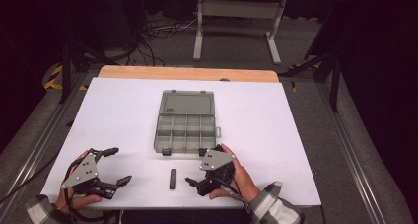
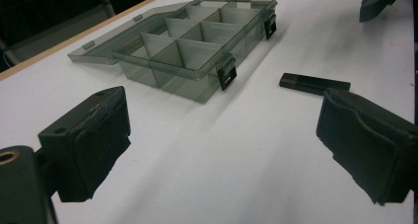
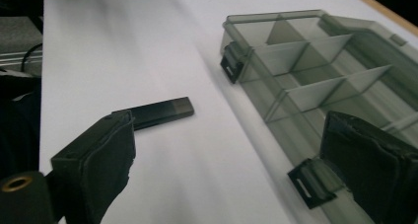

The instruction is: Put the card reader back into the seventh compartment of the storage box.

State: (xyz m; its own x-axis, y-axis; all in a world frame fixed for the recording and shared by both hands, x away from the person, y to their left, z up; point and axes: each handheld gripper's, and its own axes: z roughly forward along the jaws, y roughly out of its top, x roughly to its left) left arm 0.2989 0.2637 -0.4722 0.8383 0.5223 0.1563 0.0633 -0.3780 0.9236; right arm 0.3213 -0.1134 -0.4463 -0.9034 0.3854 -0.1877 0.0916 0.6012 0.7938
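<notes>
**Both grippers poised, stick waiting**

Nearest us, left gripper [image 1: 112,166] and right gripper [image 1: 196,166] hover, fingers spread wide, holding nothing. Between them the black stick [image 1: 172,178] lies flat on the desk [image 1: 123,110], just before the open organizer box [image 1: 186,130], compartments seemingly empty, likely its destination.

Left gripper [image 2: 222,150] w/ jaws spread wide, nothing between them, just white table [image 2: 256,155]. Ahead: grey see-through compartment box [image 2: 197,51], lid [image 2: 123,36] flat open on far side, dividers visible, compartments look empty, 2 black latches on near wall. Right of box, apart from it, small black stick [image 2: 314,83] lying flat. Other gripper's jaw tip [image 2: 377,2] top right
</notes>
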